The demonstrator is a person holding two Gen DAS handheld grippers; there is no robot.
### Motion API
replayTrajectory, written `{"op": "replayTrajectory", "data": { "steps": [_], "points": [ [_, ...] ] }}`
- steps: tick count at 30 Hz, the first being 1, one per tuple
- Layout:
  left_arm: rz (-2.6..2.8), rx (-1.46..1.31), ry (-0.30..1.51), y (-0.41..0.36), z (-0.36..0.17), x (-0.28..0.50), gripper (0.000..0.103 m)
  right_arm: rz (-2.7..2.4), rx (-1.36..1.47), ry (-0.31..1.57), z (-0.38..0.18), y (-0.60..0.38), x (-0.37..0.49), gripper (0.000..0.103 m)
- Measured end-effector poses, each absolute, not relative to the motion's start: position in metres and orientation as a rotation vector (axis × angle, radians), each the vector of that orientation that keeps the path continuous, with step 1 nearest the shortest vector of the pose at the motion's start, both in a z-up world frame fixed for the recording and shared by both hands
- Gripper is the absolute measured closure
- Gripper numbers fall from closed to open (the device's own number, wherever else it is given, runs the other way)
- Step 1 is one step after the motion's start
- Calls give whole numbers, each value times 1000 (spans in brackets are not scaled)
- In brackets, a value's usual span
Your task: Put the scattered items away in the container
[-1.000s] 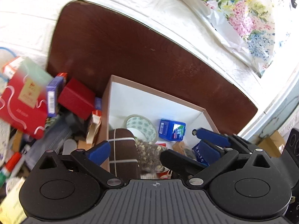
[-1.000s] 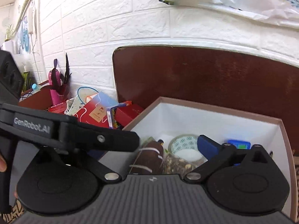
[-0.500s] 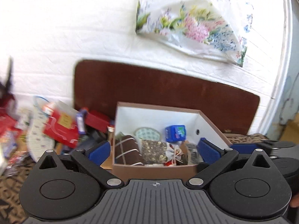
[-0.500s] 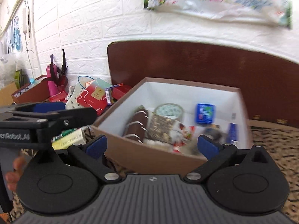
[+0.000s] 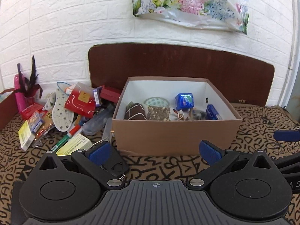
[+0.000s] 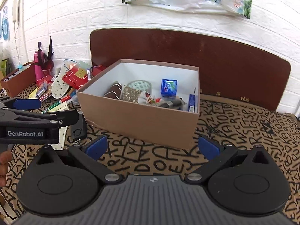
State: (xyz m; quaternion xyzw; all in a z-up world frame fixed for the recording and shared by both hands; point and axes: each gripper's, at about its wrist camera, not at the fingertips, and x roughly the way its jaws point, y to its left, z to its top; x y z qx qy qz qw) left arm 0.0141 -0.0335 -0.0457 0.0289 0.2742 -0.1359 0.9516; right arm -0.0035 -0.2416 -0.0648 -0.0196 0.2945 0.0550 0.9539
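The task looks partly done. The brown cardboard box (image 5: 174,133) stands open on the letter-patterned cloth (image 6: 243,123) in front of a dark wooden board (image 5: 180,63), and it already holds a layer of things. A sizeable heap (image 5: 71,112) still lies scattered on the cloth to the left of the box, so I judge that a good share of the work is left.

Inside the box, from left to right: a brown pouch with white stripes (image 5: 135,111), a speckled packet (image 5: 159,112), a round green-patterned tin (image 5: 156,101) behind it, a blue cube-shaped pack (image 5: 184,99) toward the far wall, and a flat blue carton (image 5: 212,112) leaning against the right wall. Smaller bits lie between them, too jumbled to name.

The heap holds a red gift box (image 5: 81,101), a white patterned insole (image 5: 61,110), yellow-and-white cartons (image 5: 76,144), a green marker (image 5: 62,142) and a clear plastic case (image 5: 97,121). A small black key fob (image 6: 78,127) lies on the cloth just in front of the box's near left corner.

Both tools hang in front of the box and hold nothing. The left gripper (image 5: 154,151) has its fingers spread wide with only cloth between them; the right gripper (image 6: 152,147) is likewise spread and empty. Farther left, an open brown tray (image 6: 17,80) stands apart by a pink bottle (image 6: 38,65).
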Motion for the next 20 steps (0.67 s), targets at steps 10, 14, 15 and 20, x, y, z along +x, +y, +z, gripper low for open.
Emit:
{"op": "replayTrajectory", "data": {
  "steps": [10,14,15,20],
  "points": [
    [-254,72,585,-41,-41,19,0,121,-11,620,-68,-244,-4,1],
    [-241,82,595,-44,-42,21,0,116,-4,631,-70,-244,-1,1],
    [-242,81,602,-44,-42,21,0,115,-1,632,-70,-245,0,1],
    [-242,80,603,-46,-43,20,0,111,11,639,-71,-246,1,1]
  ]
}}
